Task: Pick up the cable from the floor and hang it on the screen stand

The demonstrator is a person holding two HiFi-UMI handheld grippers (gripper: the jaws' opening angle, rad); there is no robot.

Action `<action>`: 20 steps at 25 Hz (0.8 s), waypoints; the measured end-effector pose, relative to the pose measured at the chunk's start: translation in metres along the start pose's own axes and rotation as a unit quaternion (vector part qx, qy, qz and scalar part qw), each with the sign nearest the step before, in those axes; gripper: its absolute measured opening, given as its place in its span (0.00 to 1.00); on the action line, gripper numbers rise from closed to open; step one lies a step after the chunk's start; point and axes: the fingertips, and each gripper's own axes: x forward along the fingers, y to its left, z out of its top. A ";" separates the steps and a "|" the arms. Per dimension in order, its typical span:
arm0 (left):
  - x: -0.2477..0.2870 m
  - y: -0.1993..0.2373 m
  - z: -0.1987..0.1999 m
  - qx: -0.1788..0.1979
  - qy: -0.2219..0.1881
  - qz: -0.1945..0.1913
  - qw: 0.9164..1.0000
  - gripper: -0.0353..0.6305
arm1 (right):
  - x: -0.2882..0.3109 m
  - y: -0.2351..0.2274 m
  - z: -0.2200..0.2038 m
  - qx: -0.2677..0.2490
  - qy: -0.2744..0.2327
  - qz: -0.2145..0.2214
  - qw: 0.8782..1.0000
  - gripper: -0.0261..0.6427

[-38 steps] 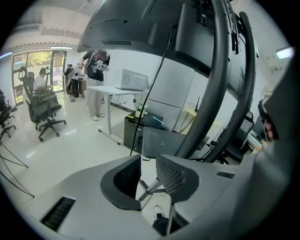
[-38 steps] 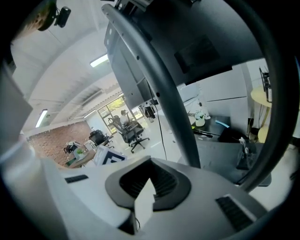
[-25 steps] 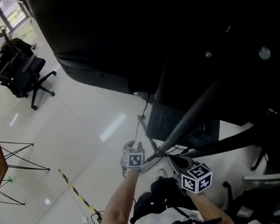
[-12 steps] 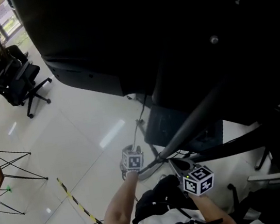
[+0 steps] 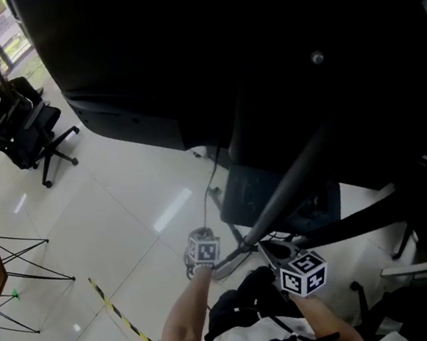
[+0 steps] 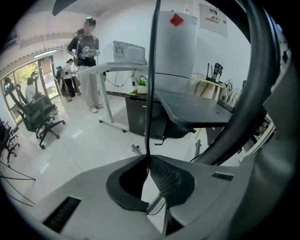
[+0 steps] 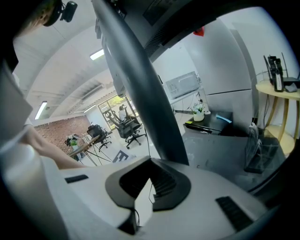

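1. A small white pot (image 6: pixel 142 88) at the left gripper view's upper centre holds a green plant. It stands on a dark desk (image 6: pixel 187 105).
2. A light wooden round table (image 6: pixel 211 85) in that view's upper right carries dark upright items. Whether a holder contains them cannot be told.
3. The thin black cable (image 6: pixel 150 93) is off the glossy white tiled floor (image 5: pixel 124 211). It is held at the centre of the left gripper view.
4. The cable's long axis is close to vertical there, rising from the jaw tips to the top edge of the frame. In the head view it climbs from the lower centre, leaning slightly right, toward the lower edge of the large black screen (image 5: pixel 203 48).
5. The left gripper (image 6: pixel 149 159) has its jaw tips pressed together, pinching the cable between them.
6. The right gripper (image 7: pixel 151 161) also has its tips pressed together. A thin dark line shows above the tips and in the gap behind them. Whether the jaws grip it cannot be told.
7. The dark slanted pole of the screen stand (image 5: pixel 295 185) runs from centre right down to lower centre in the head view, ending between the two grippers.
8. A black wheeled office chair (image 5: pixel 32 125) stands in the head view's upper left.
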 end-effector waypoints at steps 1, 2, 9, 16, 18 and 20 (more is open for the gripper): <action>-0.004 0.000 -0.005 -0.003 0.008 0.002 1.000 0.08 | -0.002 0.003 0.001 0.000 0.000 0.001 1.000 0.04; -0.008 -0.002 -0.008 -0.007 0.014 0.000 1.000 0.08 | -0.005 0.007 0.003 0.000 0.000 0.003 1.000 0.04; -0.074 -0.031 -0.011 -0.021 0.007 -0.032 0.999 0.08 | -0.041 0.047 0.022 -0.001 -0.001 0.001 1.000 0.04; -0.174 -0.076 -0.004 -0.003 -0.027 -0.076 0.997 0.08 | -0.107 0.091 0.019 0.021 -0.012 -0.031 0.999 0.04; -0.198 -0.088 -0.004 0.005 -0.034 -0.093 0.995 0.08 | -0.127 0.101 0.017 0.027 -0.020 -0.044 0.998 0.04; -0.219 -0.099 -0.005 0.013 -0.039 -0.107 0.993 0.08 | -0.145 0.109 0.012 0.032 -0.027 -0.058 0.997 0.04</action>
